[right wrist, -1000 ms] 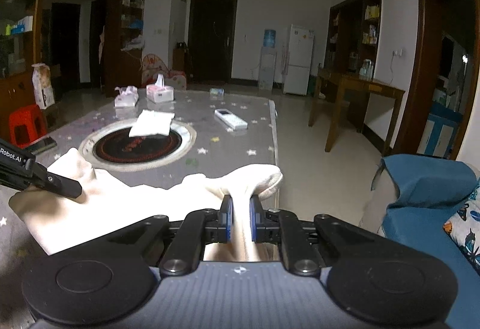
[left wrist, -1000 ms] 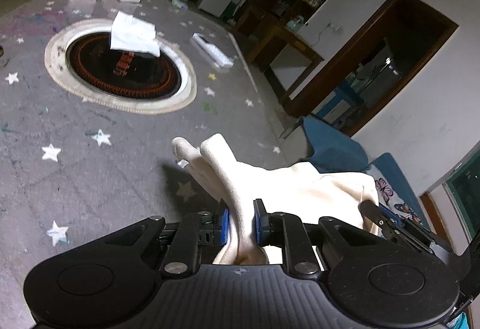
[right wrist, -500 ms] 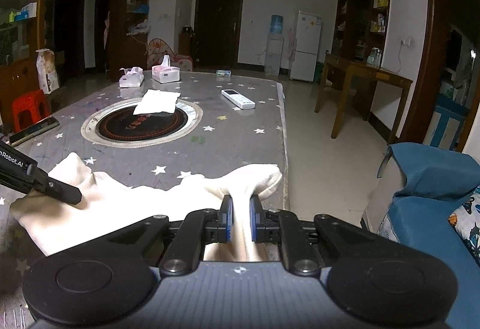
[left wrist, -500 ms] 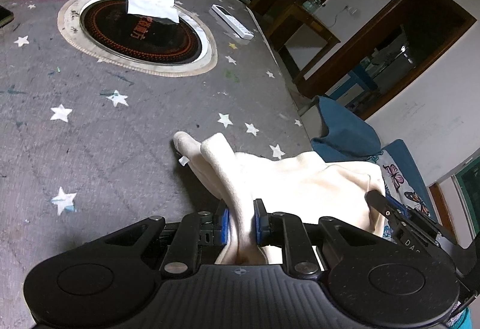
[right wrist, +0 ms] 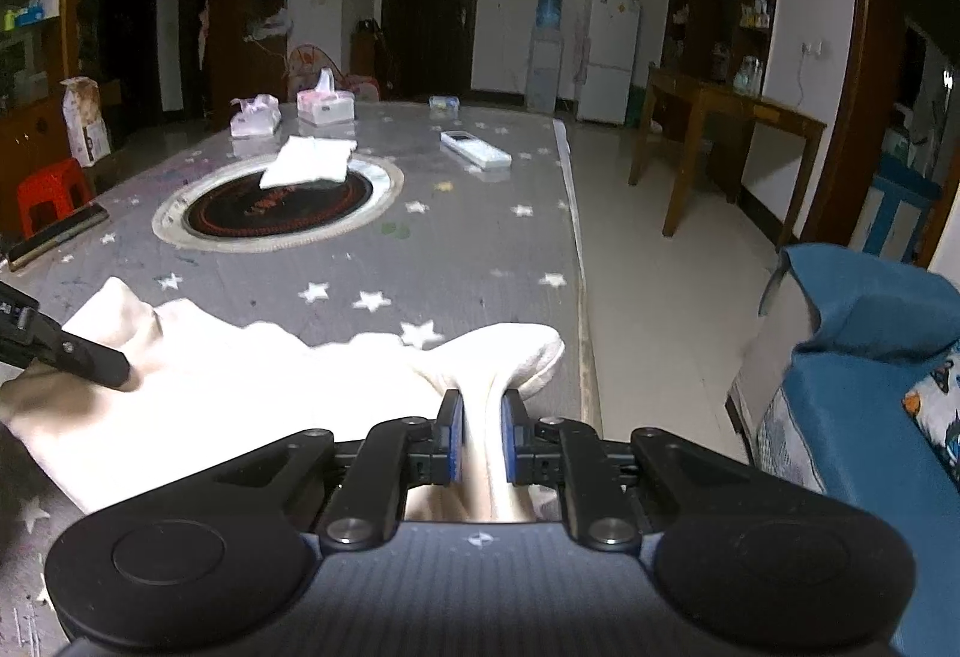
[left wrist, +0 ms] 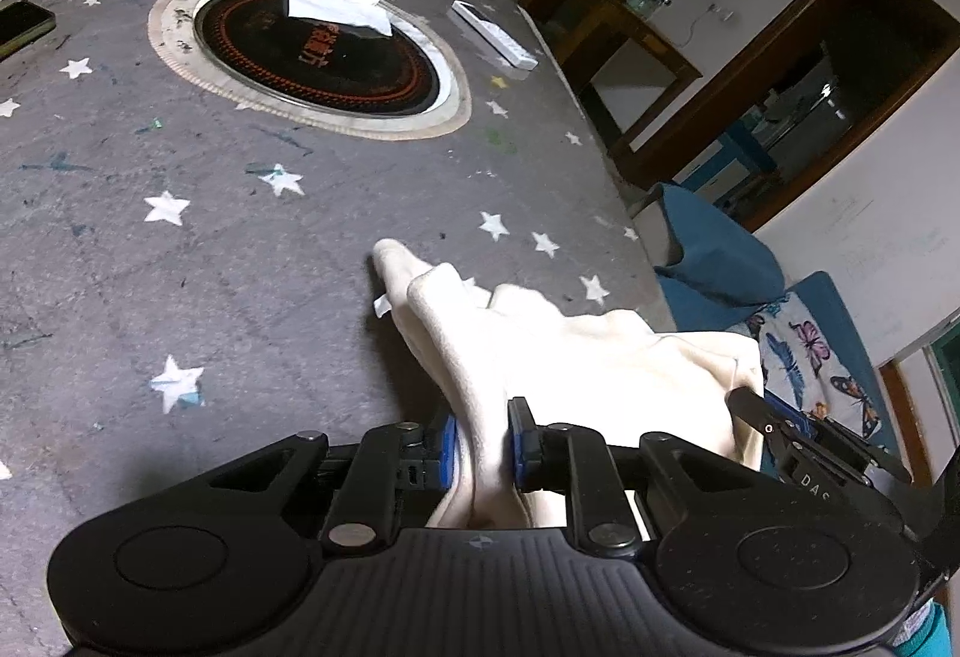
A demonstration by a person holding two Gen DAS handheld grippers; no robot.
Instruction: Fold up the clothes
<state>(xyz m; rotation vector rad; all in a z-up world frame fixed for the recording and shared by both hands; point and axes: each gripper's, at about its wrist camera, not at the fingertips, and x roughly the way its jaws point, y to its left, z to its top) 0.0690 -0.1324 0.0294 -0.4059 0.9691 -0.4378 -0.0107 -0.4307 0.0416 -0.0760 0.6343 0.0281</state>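
We can read little here. On the black body of the right gripper [left wrist: 822, 468], seen at the right edge of the left wrist view, stand the pale letters "DAS". The round cooktop [left wrist: 312, 51] set into the far part of the table bears orange characters, too small and skewed for us to read.

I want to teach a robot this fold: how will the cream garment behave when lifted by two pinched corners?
Probably floppy: the cream garment sags between the left gripper and the right gripper, whose jaws are opening with cloth between them. Likely light, since small pinches carry it. Its soft, fleecy-looking surface should grip rather than slip.
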